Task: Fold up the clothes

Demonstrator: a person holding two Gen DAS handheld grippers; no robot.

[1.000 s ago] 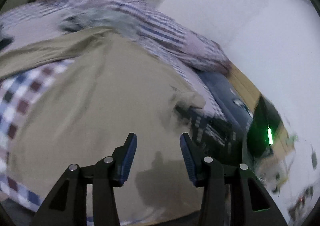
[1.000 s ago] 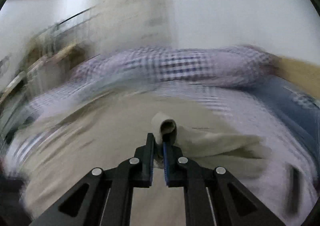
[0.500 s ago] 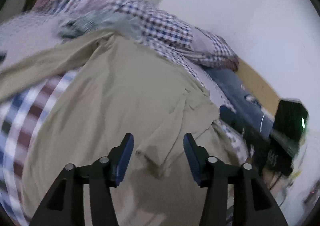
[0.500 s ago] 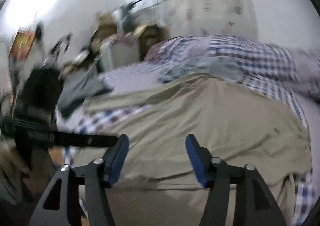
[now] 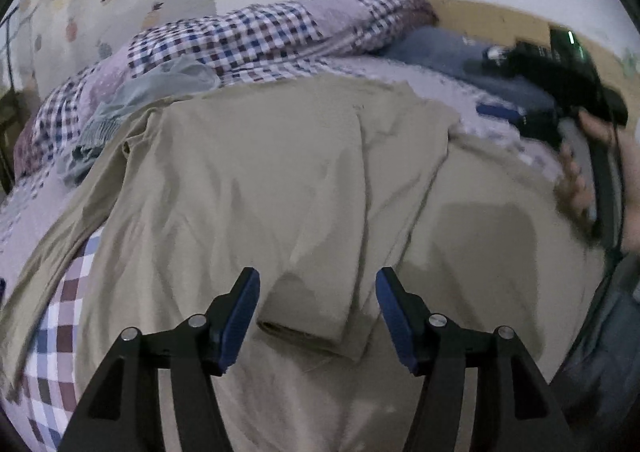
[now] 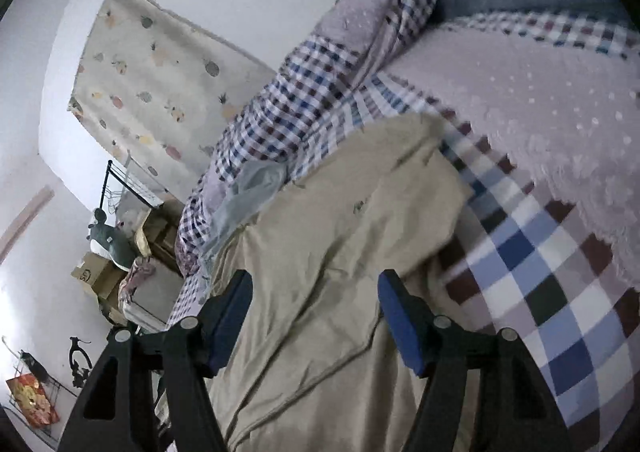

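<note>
Both tools, left tool and right tool, hang released over the khaki shirt on the bed, checkered quilt bunched at 12 o'clock, a grey-blue garment at 10.

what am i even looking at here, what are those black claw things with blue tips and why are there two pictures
Those are two hand-held grippers, one in each of a person's hands, each carrying a wide-angle camera that looks out along its two fingers. One picture comes from the left gripper, the other from the right gripper. Both are open and hold nothing. Below them a beige shirt lies spread on a checked bedspread, with one sleeve folded across the front. A checked quilt is bunched along the wall. At the left view's right edge you can see the person's hand holding the other gripper.
</note>
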